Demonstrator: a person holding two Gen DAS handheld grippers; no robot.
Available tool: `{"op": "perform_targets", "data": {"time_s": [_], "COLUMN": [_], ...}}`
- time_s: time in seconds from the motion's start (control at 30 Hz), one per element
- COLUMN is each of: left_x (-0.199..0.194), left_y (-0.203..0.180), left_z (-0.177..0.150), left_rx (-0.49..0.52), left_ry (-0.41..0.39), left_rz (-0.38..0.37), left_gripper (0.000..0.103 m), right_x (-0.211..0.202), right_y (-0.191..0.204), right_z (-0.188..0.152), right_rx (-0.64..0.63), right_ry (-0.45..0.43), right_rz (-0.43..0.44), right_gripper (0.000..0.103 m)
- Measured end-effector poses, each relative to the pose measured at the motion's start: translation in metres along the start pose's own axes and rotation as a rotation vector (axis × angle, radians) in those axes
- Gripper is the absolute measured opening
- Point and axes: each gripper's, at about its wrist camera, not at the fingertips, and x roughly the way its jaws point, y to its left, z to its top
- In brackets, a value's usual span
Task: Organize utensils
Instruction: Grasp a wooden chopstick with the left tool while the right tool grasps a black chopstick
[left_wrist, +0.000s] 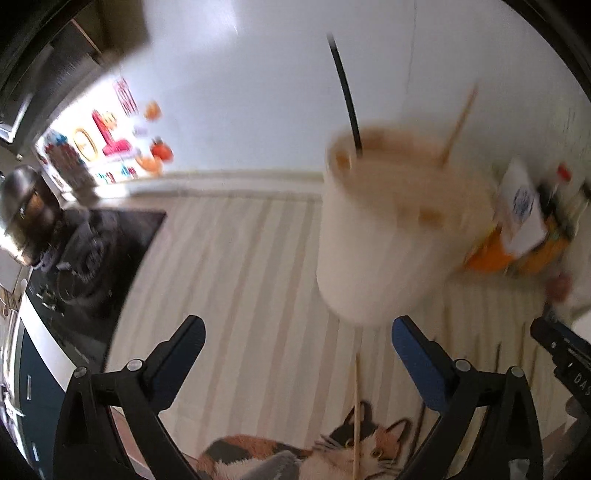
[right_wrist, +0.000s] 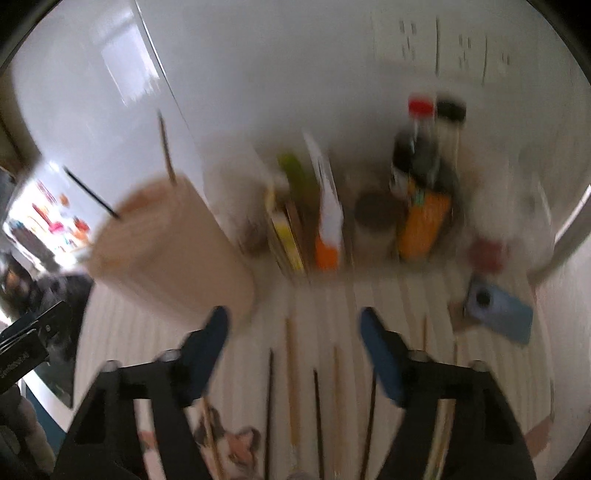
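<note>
Now the job is to pick one stick at a time and drop it in the tall cup, which already holds a black stick and a tan one. Pick the nearest chopstick and pinch it near the middle so it does not tip. The right gripper is open and empty, with loose chopsticks on the striped mat right below it. The left gripper is wide open too, just in front of the cup. It is blurry, so I think the sticks lie apart.
</note>
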Motion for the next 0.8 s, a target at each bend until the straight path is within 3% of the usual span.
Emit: {"op": "perform_targets", "data": {"time_s": [0.1, 0.27, 0.37, 0.4, 0.47, 0.5, 0.57, 0.6, 0.67, 0.8], "left_x": [0.03, 0.088, 0.111, 0.115, 0.123, 0.125, 0.123, 0.123, 0.124, 0.127], "left_y": [-0.011, -0.032, -0.041, -0.043, -0.046, -0.047, -0.047, -0.047, -0.042, -0.02], "left_z": [-0.016, -0.053, -0.069, -0.072, -0.077, -0.079, -0.079, -0.079, -0.078, -0.078], "left_rx": [0.022, 0.056, 0.07, 0.072, 0.082, 0.085, 0.092, 0.102, 0.121, 0.126], "left_ry": [0.096, 0.318, 0.4, 0.412, 0.432, 0.437, 0.4, 0.398, 0.39, 0.379], "left_rz": [-0.011, -0.076, -0.098, -0.101, -0.095, -0.101, -0.105, -0.105, -0.076, -0.046], "left_gripper": [0.1, 0.074, 0.067, 0.062, 0.041, 0.037, 0.016, 0.01, 0.005, 0.004], "right_x": [0.023, 0.061, 0.078, 0.082, 0.086, 0.088, 0.091, 0.093, 0.098, 0.115], "right_y": [-0.007, -0.014, -0.017, -0.017, -0.015, -0.014, -0.01, -0.006, 0.001, 0.017], "right_z": [-0.015, -0.041, -0.054, -0.058, -0.064, -0.065, -0.068, -0.069, -0.07, -0.076], "right_rx": [0.003, 0.021, 0.035, 0.035, 0.04, 0.042, 0.047, 0.047, 0.043, 0.014], "right_ry": [0.087, 0.218, 0.281, 0.299, 0.323, 0.33, 0.353, 0.362, 0.383, 0.432], "right_rz": [-0.003, 0.013, 0.021, 0.023, 0.04, 0.048, 0.067, 0.075, 0.077, 0.067], "right_gripper": [0.05, 0.025, 0.016, 0.016, 0.016, 0.016, 0.016, 0.016, 0.016, 0.016]}}
